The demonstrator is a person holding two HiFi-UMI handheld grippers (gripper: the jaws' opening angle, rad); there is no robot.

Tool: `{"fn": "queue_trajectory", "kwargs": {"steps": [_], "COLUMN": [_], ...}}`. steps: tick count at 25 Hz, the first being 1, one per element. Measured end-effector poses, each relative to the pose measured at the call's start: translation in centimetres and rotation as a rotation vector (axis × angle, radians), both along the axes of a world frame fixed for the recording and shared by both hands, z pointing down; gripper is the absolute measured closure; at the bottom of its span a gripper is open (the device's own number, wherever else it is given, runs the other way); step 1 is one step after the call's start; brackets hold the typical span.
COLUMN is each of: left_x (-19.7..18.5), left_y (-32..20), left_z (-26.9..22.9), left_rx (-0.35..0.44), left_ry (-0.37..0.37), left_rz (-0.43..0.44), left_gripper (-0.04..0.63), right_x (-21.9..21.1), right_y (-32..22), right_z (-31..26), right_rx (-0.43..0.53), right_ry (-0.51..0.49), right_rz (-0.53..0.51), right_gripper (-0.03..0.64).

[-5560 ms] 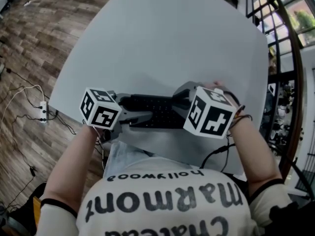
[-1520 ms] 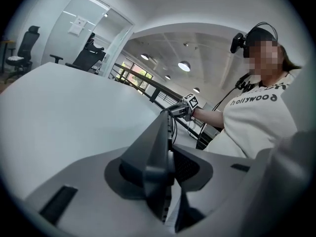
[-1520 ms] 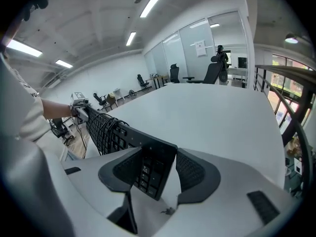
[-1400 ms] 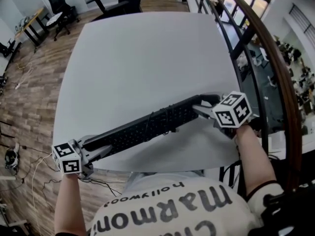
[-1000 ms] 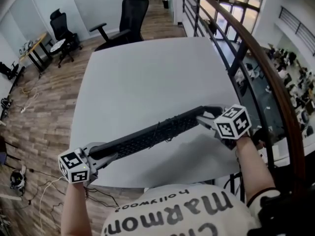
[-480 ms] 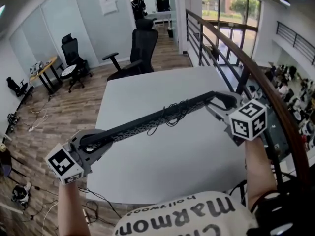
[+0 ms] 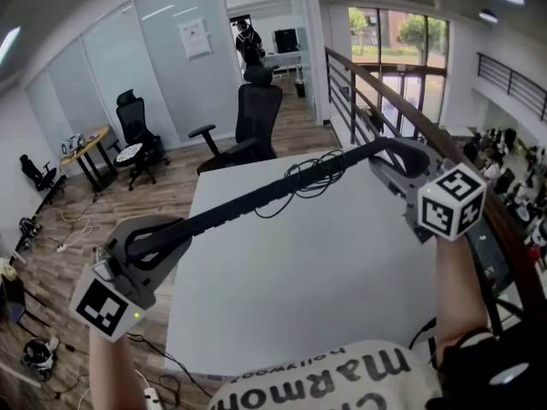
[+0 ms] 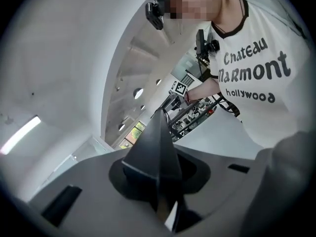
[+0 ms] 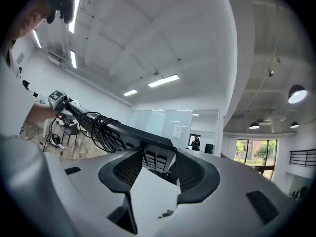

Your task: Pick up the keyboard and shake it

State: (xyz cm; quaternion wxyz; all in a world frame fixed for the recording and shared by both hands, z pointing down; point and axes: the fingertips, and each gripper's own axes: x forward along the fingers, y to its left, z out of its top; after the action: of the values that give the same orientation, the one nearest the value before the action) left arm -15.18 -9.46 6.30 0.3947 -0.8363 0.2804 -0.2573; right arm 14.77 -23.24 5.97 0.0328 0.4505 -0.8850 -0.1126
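Note:
A long black keyboard [image 7: 248,205] hangs in the air above the white table [image 7: 299,297], running from lower left up to upper right. My left gripper [image 7: 158,239] is shut on its left end, marker cube [image 7: 104,304] low at the left. My right gripper [image 7: 389,154] is shut on its right end, marker cube [image 7: 451,203] beside it. The keyboard's coiled cable [image 7: 312,173] dangles near the right end. In the left gripper view the keyboard [image 8: 155,152] shows edge-on between the pads of the left gripper [image 8: 160,177]. In the right gripper view the keyboard [image 9: 118,130] stretches away from the right gripper [image 9: 157,171].
Black office chairs [image 7: 256,118] stand on the wood floor beyond the table's far edge. A railing [image 7: 380,101] runs along the right side. A desk [image 7: 85,143] and more chairs sit at the far left. Cables lie on the floor at lower left.
Both grippers have lifted the keyboard from just above the table to well up in the air, still holding its two ends. The head view has tilted up and shows more of the room.

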Motion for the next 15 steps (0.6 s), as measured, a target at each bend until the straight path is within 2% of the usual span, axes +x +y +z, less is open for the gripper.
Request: {"fn": "queue_trajectory", "kwargs": {"steps": [3,8,10,15], "left_x": [-0.3,0.9,1.4,1.7], "left_y": [0.3,1.4,1.4,0.8], "left_z": [-1.1,-2.8,-3.0,-3.1], "left_rx": [0.096,0.354,0.386,0.387], "left_ry": [-0.035,-0.124,-0.138,-0.142], "left_rz": [-0.008,-0.003,0.008,0.01], "left_gripper": [0.52,0.518,0.518,0.518], "right_x": [-0.2,0.5,1.0,1.6], "right_y": [0.3,0.9,1.0,0.5], "right_z": [-1.4,-3.5,-3.8,-3.8], "right_rx": [0.056,0.181,0.195,0.194], "right_ry": [0.001,-0.063,-0.081,-0.07], "right_rz": [0.02,0.042,0.05,0.067], "right_gripper": [0.391,0.391,0.391,0.391]}}
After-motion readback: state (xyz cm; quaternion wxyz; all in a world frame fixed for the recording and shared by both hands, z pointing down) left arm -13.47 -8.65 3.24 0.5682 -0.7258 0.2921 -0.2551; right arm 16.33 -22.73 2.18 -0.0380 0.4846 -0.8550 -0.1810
